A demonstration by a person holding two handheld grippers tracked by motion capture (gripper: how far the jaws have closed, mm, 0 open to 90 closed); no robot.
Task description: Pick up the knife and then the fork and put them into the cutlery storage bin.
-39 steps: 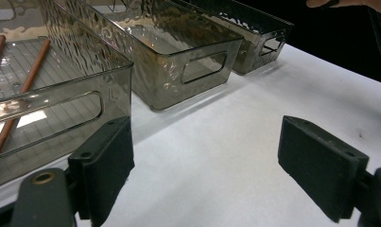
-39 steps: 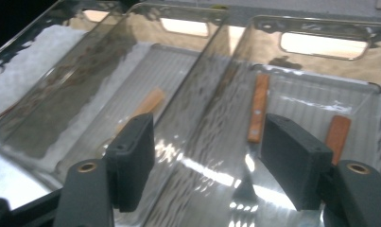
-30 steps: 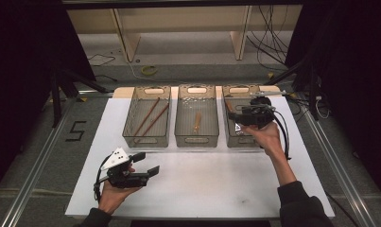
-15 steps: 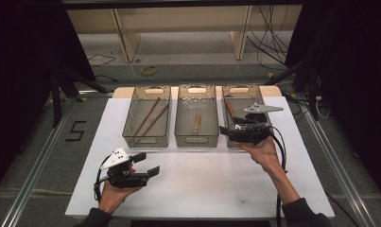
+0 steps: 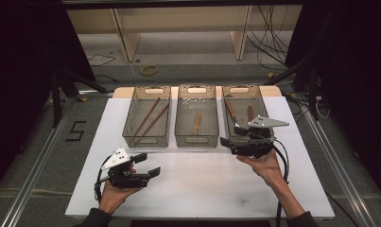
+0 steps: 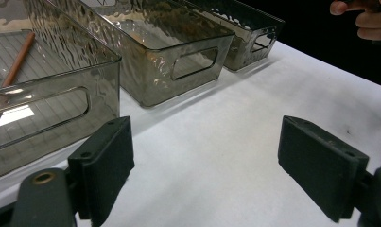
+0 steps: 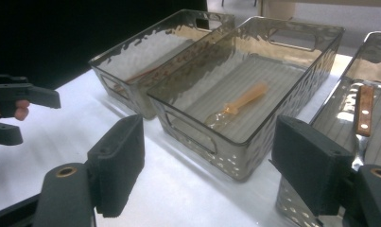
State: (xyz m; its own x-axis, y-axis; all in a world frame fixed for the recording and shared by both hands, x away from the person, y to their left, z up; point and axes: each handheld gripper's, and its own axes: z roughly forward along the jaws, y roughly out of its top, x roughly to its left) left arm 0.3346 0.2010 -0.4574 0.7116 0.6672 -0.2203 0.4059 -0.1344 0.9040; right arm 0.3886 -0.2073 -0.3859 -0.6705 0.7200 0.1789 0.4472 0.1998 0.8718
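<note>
My worry is the right gripper (image 5: 227, 143) clipping the near wall of the right bin (image 5: 260, 95) and shoving it across the bench (image 5: 202, 184) if I swing low; it hovers just at that bin's front end, jaws released, empty, pointing left; the wooden-handled utensils (image 5: 250, 112) lie inside that bin; the left gripper (image 5: 147, 164) rests low on the bench, well apart, jaws spread wide, empty.

I read this as a lab recording bay, not a home. White table (image 5: 197, 189) ringed by black curtains (image 5: 27, 71) and aluminium floor rails (image 5: 32, 165). Loose cables (image 5: 268, 33) past the table's far edge; a taped "5" (image 5: 77, 131) on the floor off its left edge.
</note>
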